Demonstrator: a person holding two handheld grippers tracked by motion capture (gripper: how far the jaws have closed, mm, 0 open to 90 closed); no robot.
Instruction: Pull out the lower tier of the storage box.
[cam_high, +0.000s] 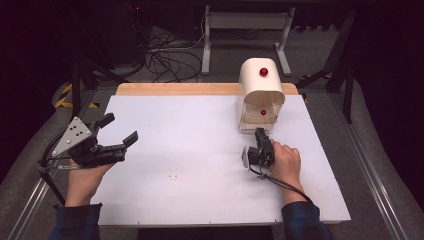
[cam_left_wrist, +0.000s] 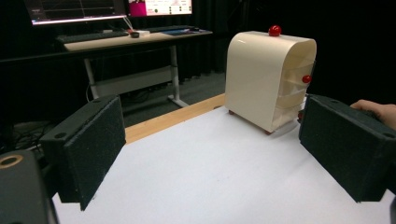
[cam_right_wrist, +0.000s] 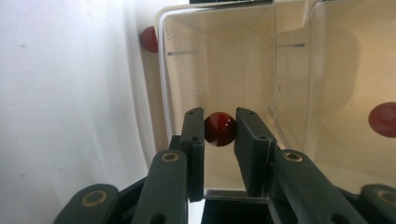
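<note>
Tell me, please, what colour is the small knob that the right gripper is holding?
The knob is dark glossy red, shown best in the right gripper view, clamped by the right gripper.

A cream drawer cabinet (cam_high: 261, 87) with a rounded top stands upright at the far right of the white surface (cam_high: 190, 150), just in front of the wooden strip along its far edge. A red ball knob (cam_high: 263, 71) sits on its top, another on a drawer front (cam_high: 263, 112). The lowest drawer (cam_right_wrist: 224, 93) (clear plastic, pale inside) carries a glossy red knob (cam_right_wrist: 219, 129), clamped between the right tongs (cam_right_wrist: 219, 133).
</note>
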